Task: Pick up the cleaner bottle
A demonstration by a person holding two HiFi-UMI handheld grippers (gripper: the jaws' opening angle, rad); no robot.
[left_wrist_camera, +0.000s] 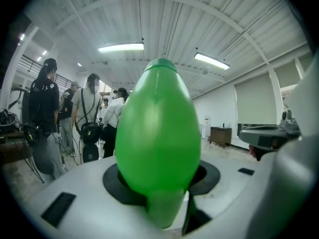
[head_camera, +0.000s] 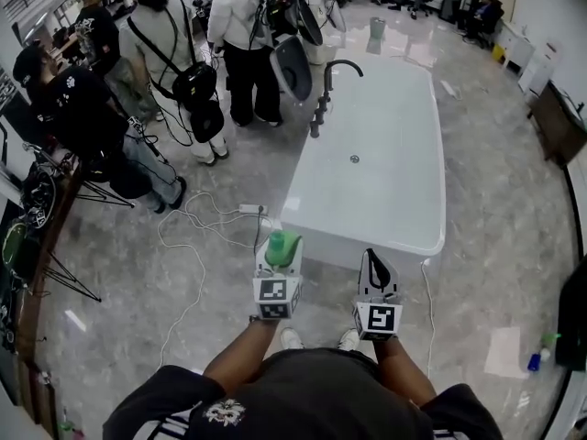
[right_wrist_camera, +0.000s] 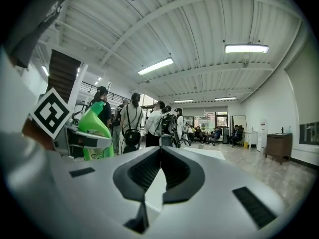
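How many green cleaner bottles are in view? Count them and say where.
1. The green cleaner bottle is clamped in the left gripper, in front of the white bathtub. Small floor items at far right are unclear.

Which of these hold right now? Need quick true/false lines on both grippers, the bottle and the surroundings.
1. The left gripper is clamped on the green cleaner bottle. True.
2. The right gripper holds a second bottle. False: its jaws are together with nothing between them.
3. A dark faucet stands at the far end of the white bathtub. True.
4. Nobody else is in view. False: several people stand beyond the bathtub, at the head view's upper left.
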